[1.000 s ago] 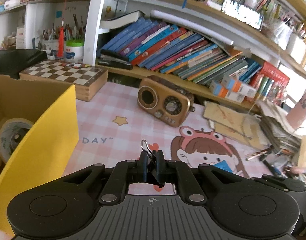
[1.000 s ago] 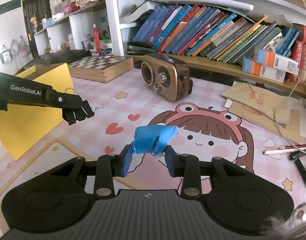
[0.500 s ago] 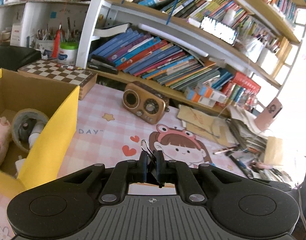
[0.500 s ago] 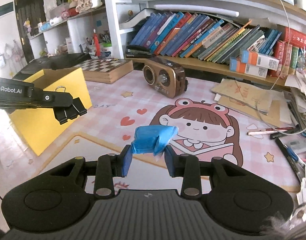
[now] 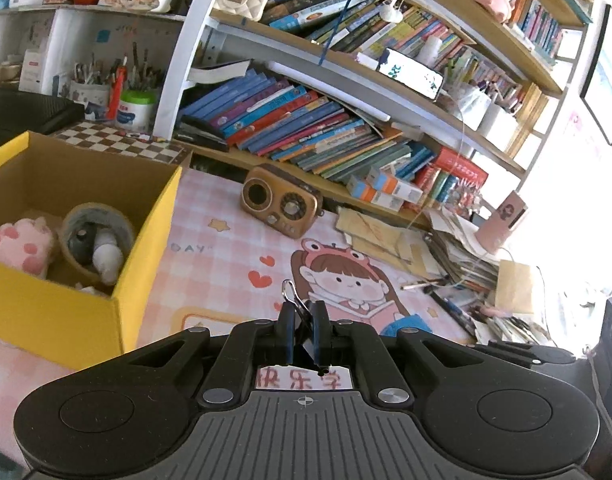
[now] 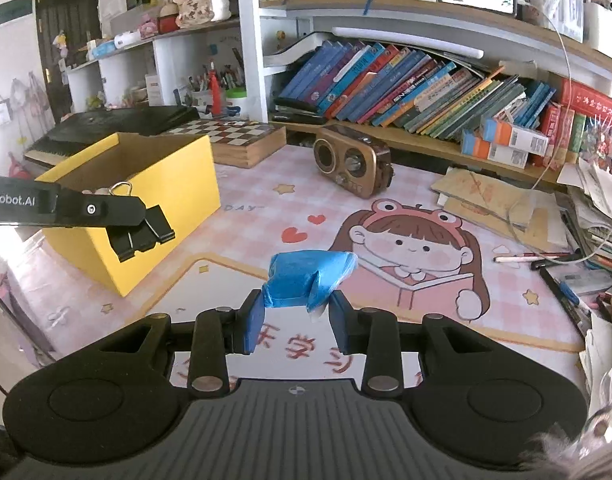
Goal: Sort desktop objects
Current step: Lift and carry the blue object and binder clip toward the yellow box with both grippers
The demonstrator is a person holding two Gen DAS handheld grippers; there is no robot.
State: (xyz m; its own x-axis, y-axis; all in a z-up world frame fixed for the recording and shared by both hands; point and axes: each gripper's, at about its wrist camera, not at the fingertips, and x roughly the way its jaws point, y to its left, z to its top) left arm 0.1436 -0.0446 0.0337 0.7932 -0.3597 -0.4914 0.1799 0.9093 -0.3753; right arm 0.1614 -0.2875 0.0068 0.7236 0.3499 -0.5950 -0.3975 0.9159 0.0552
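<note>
I take the yellow cardboard box (image 5: 145, 248) as my landmark, open-topped at the left end of the pink cartoon-printed desk mat (image 6: 265, 216). My left gripper (image 5: 301, 322) has its jaws pinched nearly together on a black metal binder clip (image 6: 143, 236) with a silver wire loop; in the right wrist view the clip hangs in the air just in front of the box's near corner, not yet over the opening. My right gripper (image 6: 295, 314) is clamped narrowly on a crumpled blue plastic packet (image 6: 306, 276), held above the mat well to the right of the box.

I judge the sorting to be partway through. Inside the box I can see a pink plush paw-shaped toy (image 5: 21, 244) against the left side, a brown roll of tape (image 5: 93, 236) next to it, and small dark and white things sitting within the roll that I cannot identify. Both items I hold are yet to go in.

Much is left outside: right of the box stand a brown retro-style radio (image 6: 352, 166) and, at the mat's far right edge, scattered pens (image 6: 526, 258) and stacked papers (image 6: 498, 204). Behind the box lies a wooden chessboard case (image 6: 241, 140). Whether those belong to the sort I cannot tell
</note>
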